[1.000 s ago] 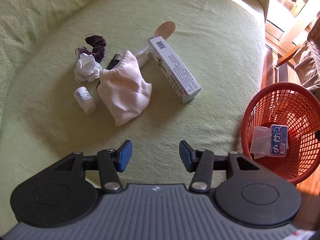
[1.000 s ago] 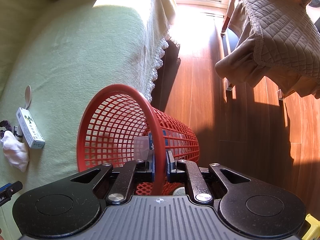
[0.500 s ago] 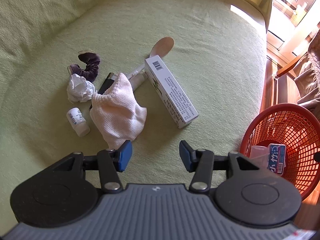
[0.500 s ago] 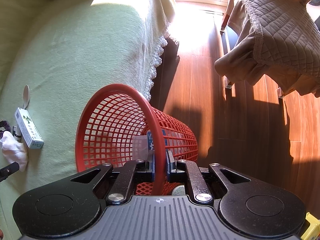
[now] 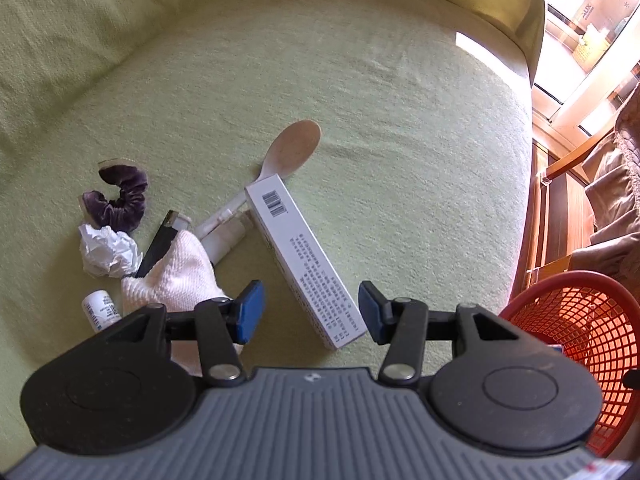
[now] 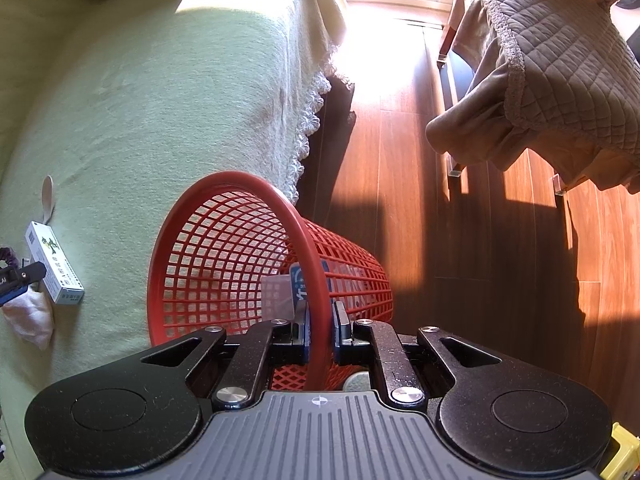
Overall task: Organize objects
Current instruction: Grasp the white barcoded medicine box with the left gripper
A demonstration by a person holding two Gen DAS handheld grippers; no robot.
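Note:
My left gripper (image 5: 310, 312) is open and empty, low over the green sofa, with the near end of a long white box (image 5: 302, 258) between its fingertips. Left of the box lie a white knit cloth (image 5: 176, 276), a small white bottle (image 5: 98, 310), crumpled paper (image 5: 108, 252), a purple scrunchie (image 5: 120, 198), a dark flat item (image 5: 160, 242), a white tube (image 5: 224, 226) and a wooden spoon (image 5: 292, 152). My right gripper (image 6: 320, 338) is shut on the rim of the red mesh basket (image 6: 240, 264), tilted against the sofa edge. A blue packet (image 6: 298, 284) lies inside.
The basket also shows at the right edge of the left wrist view (image 5: 576, 344). Wooden floor (image 6: 460, 240) lies right of the sofa, with a brown quilted cover (image 6: 560, 60) hanging over a chair. The sofa's back cushion (image 5: 100, 20) rises beyond the objects.
My left gripper has moved forward and down toward the pile; the white box now lies between its open fingertips. The right gripper and basket have barely moved.

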